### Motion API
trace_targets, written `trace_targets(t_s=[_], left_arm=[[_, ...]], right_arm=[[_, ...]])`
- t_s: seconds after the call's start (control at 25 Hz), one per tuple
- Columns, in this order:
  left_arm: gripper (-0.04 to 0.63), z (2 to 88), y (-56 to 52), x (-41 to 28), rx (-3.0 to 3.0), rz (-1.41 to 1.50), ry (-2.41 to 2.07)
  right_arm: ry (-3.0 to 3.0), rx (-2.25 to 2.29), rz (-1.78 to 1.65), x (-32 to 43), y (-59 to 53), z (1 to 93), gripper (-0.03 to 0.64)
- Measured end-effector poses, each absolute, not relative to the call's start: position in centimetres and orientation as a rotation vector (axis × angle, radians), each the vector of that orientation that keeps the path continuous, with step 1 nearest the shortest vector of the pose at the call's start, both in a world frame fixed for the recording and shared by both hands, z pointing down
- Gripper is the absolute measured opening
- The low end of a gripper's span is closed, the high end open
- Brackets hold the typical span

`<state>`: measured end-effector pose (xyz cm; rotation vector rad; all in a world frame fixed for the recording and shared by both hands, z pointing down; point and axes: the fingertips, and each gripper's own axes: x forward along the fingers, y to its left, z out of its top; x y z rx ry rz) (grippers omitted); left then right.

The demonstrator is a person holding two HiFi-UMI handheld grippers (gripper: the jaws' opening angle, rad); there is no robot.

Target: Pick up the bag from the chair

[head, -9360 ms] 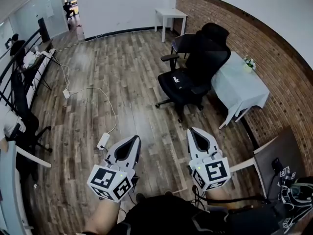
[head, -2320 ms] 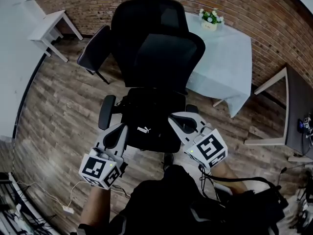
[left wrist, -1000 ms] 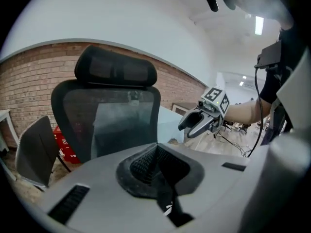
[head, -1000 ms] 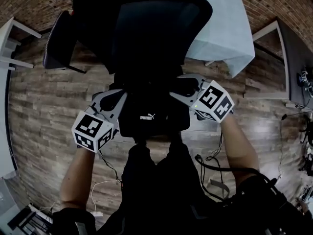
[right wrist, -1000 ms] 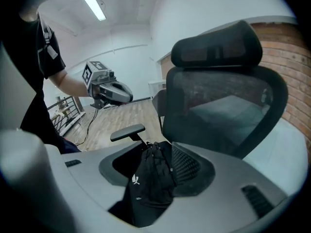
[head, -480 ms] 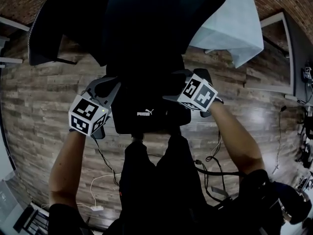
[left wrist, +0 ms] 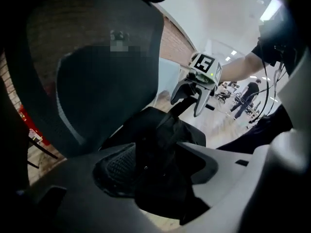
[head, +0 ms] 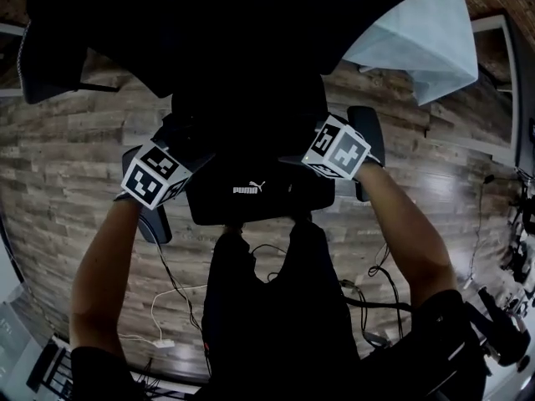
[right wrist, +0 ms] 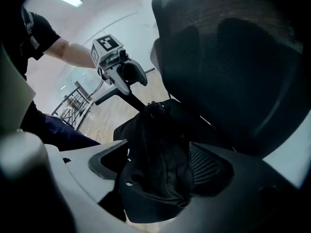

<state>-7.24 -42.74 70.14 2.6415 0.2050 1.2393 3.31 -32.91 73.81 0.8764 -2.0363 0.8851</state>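
A black bag [head: 249, 192] with a white logo lies on the seat of a black office chair [head: 242, 32]. My left gripper [head: 185, 153] is at the bag's left side and my right gripper [head: 301, 159] at its right side. In the left gripper view the jaws [left wrist: 155, 154] have just been opening, and bunched black bag fabric [left wrist: 163, 174] fills the gap between them. The right gripper [right wrist: 158, 154] has also been opening, with the bag [right wrist: 155, 178] between its jaws. Each gripper view shows the other gripper across the bag.
The chair's tall backrest rises right behind the bag, with armrests [head: 368, 144] on either side of my hands. A table under a pale cloth [head: 418, 40] stands at the upper right. Cables [head: 167, 307] trail over the wooden floor by the person's legs.
Both grippers have come down from above the seat to the bag's two sides. The chair now fills more of the head view.
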Motion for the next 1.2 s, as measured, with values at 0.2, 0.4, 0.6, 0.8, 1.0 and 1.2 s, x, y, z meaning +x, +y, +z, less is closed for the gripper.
trace_targets(t_s=[0.2,0.4,0.6,0.8,1.0,1.2], left_arm=[[0.302,75.4,-42.0,-7.3,2.61,1.418,0.365],[0.321,78.7,-43.0,-5.8,2.598,1.526,0.413],[0.342,81.8,-43.0,-6.0,2.536,1.691,0.576],[0.354,84.2,-42.6,-5.2,2.481,1.746,0.668],[0.42,86.0,-43.8,-4.8,2.455,1.77,0.722],[0.476,87.3,-43.9,-5.3,2.357,1.766,0.727]], right_arm=[[-2.024,0.909,0.911,3.3,-33.7,76.9,0.405],[-1.998,0.837,0.926,3.6,-33.3,80.6,0.428],[-1.953,0.823,0.915,4.0,-34.2,82.9,0.44],[-1.926,0.757,0.922,4.2,-34.4,85.5,0.442],[-1.887,0.681,0.891,4.4,-34.5,88.5,0.443],[-1.873,0.611,0.87,4.4,-33.6,90.9,0.443]])
